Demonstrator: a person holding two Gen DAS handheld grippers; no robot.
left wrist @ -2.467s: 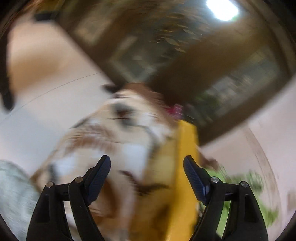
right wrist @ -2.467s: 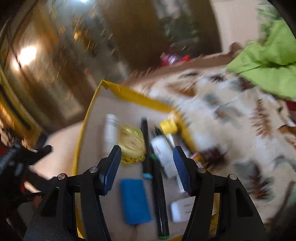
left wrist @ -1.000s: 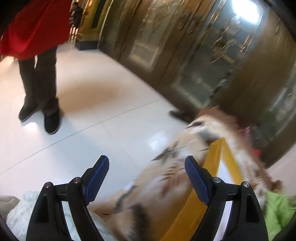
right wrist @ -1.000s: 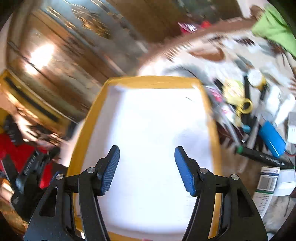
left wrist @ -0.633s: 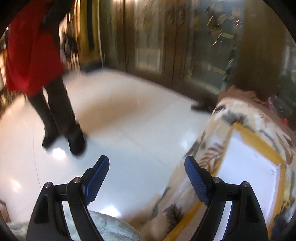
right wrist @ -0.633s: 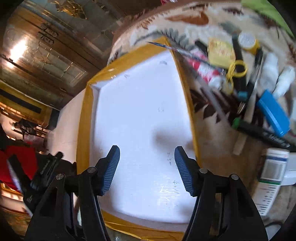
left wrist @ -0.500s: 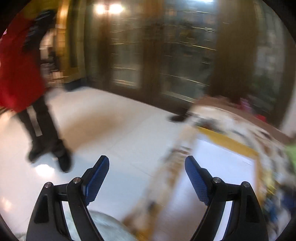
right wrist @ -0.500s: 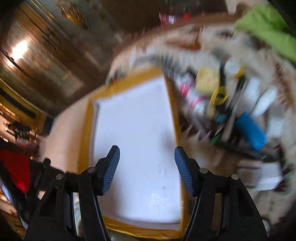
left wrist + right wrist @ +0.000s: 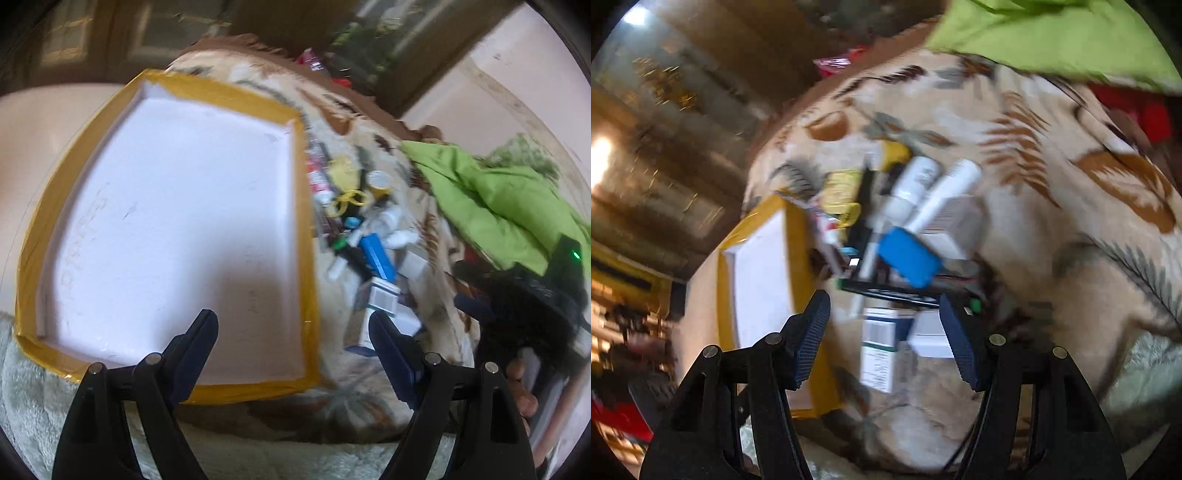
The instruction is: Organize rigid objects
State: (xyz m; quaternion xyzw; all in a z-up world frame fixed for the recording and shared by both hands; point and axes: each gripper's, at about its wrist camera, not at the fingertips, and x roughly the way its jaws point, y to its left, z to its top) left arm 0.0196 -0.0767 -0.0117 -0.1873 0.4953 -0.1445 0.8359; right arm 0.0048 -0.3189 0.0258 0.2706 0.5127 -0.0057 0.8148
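Observation:
A white tray with a yellow taped rim point(image 9: 306, 258) point(image 9: 798, 251) lies on a leaf-patterned blanket and holds nothing. To its right sits a heap of small rigid items: a blue box point(image 9: 376, 256) point(image 9: 910, 260), a black marker point(image 9: 890, 291), white tubes point(image 9: 945, 192), a yellow-capped jar point(image 9: 378, 182), yellow scissors point(image 9: 347, 201) and a white carton point(image 9: 879, 347). My left gripper point(image 9: 293, 341) is open, hovering over the tray's near right corner. My right gripper point(image 9: 884, 332) is open just above the white carton, with nothing between its fingers.
A green cloth point(image 9: 498, 199) point(image 9: 1052, 37) is bunched on the blanket point(image 9: 1052, 240) behind and to the right of the heap. A hand point(image 9: 521, 391) and dark gear show at the right edge of the left wrist view. Pale fleece point(image 9: 37, 406) lies along the near edge.
The left view swung from the floor and a standing person round to the tray. The right gripper moved from over the tray to the heap beside it. Both stayed open.

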